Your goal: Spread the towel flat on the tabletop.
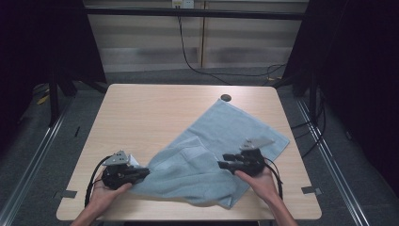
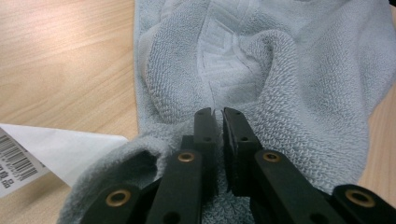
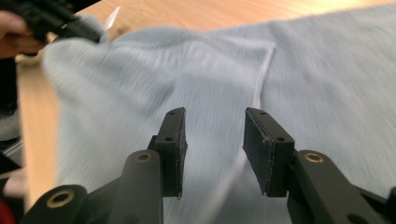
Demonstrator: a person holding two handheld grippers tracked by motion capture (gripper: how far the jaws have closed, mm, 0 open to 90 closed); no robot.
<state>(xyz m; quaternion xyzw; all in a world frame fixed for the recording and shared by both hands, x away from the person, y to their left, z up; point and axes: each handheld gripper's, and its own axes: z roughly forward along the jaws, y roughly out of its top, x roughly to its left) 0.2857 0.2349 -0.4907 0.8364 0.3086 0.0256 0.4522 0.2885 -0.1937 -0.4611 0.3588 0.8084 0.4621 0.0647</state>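
Note:
A light blue towel [image 1: 211, 146] lies rumpled across the right half of the wooden table [image 1: 141, 113], its near left part folded over itself. My left gripper [image 1: 146, 172] is at the towel's left corner. In the left gripper view the left gripper [image 2: 218, 114] is shut on a thin fold of the towel [image 2: 299, 93]. My right gripper [image 1: 223, 161] hovers over the towel's right part. In the right gripper view the right gripper [image 3: 215, 121] stands open above the towel [image 3: 327, 84] with nothing between the pads. The left gripper [image 3: 56, 21] shows at the top left there.
A white barcode label [image 2: 56, 149] sticks out beside the towel's corner. A round cable hole [image 1: 226, 98] sits at the table's far edge, touching the towel's far corner. Dark frame posts and cables stand beyond the table. The table's left half is bare wood.

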